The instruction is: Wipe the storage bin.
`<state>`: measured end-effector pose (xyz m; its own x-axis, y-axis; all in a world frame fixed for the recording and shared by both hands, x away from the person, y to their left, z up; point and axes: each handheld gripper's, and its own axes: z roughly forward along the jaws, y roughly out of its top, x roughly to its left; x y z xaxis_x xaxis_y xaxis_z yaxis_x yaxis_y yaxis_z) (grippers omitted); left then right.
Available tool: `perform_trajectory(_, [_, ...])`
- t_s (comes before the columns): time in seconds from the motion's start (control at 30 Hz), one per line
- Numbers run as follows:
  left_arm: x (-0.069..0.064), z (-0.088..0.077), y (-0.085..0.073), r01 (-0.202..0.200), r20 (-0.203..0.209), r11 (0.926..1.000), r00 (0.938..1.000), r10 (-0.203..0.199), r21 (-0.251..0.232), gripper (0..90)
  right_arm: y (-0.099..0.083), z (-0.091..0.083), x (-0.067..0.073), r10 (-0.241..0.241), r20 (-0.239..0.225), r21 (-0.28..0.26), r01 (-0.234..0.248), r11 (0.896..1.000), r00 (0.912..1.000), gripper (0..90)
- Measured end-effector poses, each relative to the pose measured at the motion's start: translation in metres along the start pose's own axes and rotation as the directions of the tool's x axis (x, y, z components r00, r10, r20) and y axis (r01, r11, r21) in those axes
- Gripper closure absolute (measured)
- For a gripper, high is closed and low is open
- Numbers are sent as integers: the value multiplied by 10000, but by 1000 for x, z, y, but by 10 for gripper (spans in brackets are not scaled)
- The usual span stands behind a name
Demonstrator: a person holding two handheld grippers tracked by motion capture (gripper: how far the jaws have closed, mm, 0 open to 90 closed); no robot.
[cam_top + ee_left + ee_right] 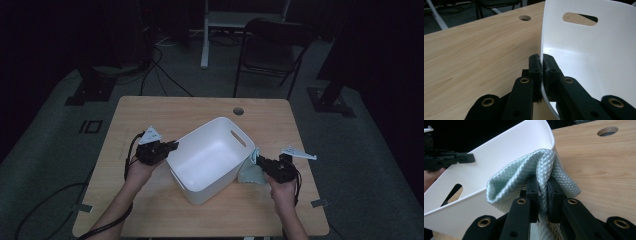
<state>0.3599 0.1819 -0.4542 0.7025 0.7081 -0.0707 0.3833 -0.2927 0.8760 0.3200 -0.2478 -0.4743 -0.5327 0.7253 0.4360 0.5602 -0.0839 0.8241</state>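
Black jaws of the right gripper [542,192] pinch a fold of the pale green quilted cloth [541,167], which bunches up against the outer wall of the white bin [210,155]. On the wooden table [150,115] the bin sits tilted, its inside bare and white, with an oval handle slot [580,19] near the rim. Clamped on that rim's thin wall are the left gripper's [541,67] jaws
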Motion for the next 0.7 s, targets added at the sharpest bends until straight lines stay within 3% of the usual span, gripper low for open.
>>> perform_trajectory(0.43, [0, 0, 1, -21, 50, 10000, 10000, 21, 55, 867, -14, 13, -12, 491, 359, 571, -511, 9971, 9981, 825])
perform_trajectory(0.63, [-1, 1, 1, -39, 58, 10000, 10000, 38, 50, 867, 3, 0, 6, 79, 62, -135, -78, 9999, 9999, 825])
perform_trajectory(0.7, [-1, 0, 1, -95, 76, 9999, 9999, 95, 78, 868, 3, 1, 8, -94, 217, -185, 98, 9998, 9997, 825])
